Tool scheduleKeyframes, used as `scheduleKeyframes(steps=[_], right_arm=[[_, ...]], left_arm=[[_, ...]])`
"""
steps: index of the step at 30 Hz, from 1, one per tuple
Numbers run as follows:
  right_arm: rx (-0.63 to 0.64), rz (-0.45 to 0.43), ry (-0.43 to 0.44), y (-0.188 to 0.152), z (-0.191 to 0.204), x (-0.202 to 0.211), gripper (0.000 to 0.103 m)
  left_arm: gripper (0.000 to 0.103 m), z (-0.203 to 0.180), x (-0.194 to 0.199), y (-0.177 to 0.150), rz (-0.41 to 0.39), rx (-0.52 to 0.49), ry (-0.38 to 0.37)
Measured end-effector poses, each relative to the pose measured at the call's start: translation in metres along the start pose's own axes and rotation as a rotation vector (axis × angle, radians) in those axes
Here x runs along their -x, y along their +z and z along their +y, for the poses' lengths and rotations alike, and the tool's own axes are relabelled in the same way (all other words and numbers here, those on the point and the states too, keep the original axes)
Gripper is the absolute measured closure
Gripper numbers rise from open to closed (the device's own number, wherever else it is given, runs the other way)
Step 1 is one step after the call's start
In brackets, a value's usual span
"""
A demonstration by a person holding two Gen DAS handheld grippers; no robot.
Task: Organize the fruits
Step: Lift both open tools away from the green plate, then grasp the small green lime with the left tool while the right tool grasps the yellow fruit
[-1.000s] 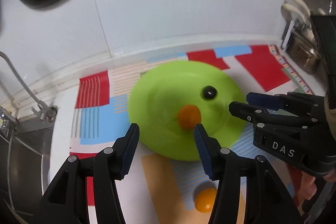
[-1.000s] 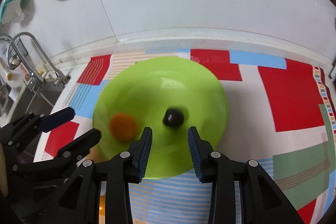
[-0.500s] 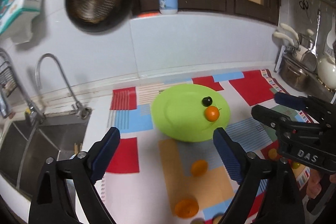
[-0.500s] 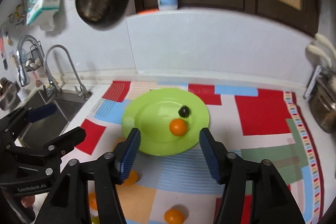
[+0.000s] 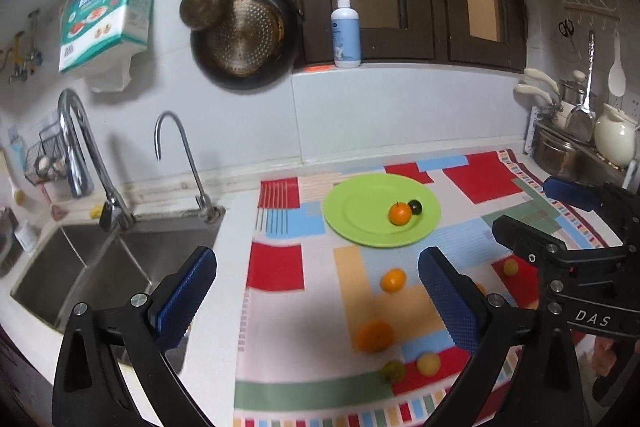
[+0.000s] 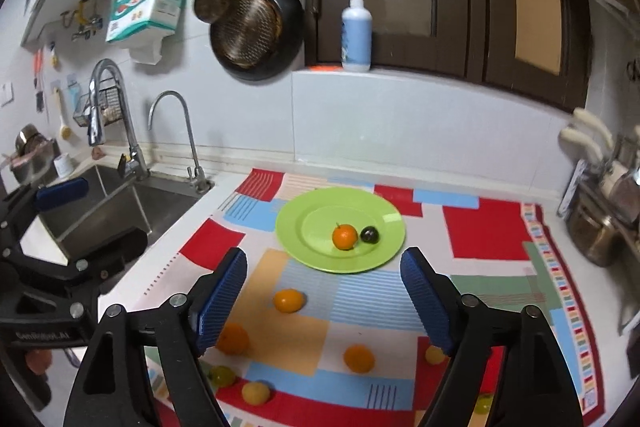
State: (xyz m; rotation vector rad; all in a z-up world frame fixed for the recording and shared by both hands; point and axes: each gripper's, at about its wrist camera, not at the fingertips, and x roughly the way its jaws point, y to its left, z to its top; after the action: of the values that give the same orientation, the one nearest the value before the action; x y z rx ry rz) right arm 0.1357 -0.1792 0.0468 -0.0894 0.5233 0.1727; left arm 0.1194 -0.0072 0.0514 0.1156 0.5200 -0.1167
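Observation:
A green plate (image 5: 344,211) lies on the patchwork mat and holds an orange (image 5: 400,213) touching a dark round fruit (image 5: 415,207). My left gripper (image 5: 316,291) hovers back from the plate with its jaws opening wide and nothing between them. The right wrist view shows the same plate (image 6: 296,223), orange (image 6: 345,237) and dark fruit (image 6: 369,235). My right gripper (image 6: 324,295) is also opening, with nothing between its jaws. Several loose fruits lie on the mat nearer me, among them an orange (image 6: 289,301), another orange (image 6: 359,359) and a yellow fruit (image 6: 256,392).
A steel sink (image 5: 80,267) with two faucets sits left of the mat (image 5: 276,267). Pots and a kettle (image 5: 614,141) crowd the right end of the counter. A pan (image 5: 244,35) hangs on the wall, and a soap bottle (image 5: 346,31) stands on the ledge.
Both grippers pulled back and up from the plate while their jaws spread wide. The orange and the dark fruit stayed on the plate, and the orange rolled up against the dark fruit.

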Motion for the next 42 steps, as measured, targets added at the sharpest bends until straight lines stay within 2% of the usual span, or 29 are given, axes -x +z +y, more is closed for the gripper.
scheduleKeyframes(steps=[8,17,24,28,35,42], right_arm=[[0.054,-0.046,-0.005,-0.029,0.023,0.033,0.019],[0.030,-0.002,0.039,-0.063,0.030,0.041,0.019],[0.045,0.022,0.049,-0.077,0.033,0.038,0.019],[0.065,0.034,0.051,-0.082,0.033,0.034,0.019],[0.132,0.095,0.124,-0.094,0.040,0.012,0.020],[0.178,0.200,0.187,-0.112,0.045,-0.021,0.034]], left_arm=[[0.000,-0.004,0.025,-0.037,-0.011,-0.019,-0.014],[0.000,-0.008,0.035,-0.075,-0.017,-0.028,-0.003],[0.001,-0.013,0.035,-0.092,-0.067,-0.062,-0.017],[0.011,-0.016,0.027,-0.099,-0.056,-0.090,-0.060],[0.024,-0.025,0.002,-0.113,0.007,-0.156,-0.129],[0.035,-0.031,-0.026,-0.124,0.070,-0.210,-0.201]])
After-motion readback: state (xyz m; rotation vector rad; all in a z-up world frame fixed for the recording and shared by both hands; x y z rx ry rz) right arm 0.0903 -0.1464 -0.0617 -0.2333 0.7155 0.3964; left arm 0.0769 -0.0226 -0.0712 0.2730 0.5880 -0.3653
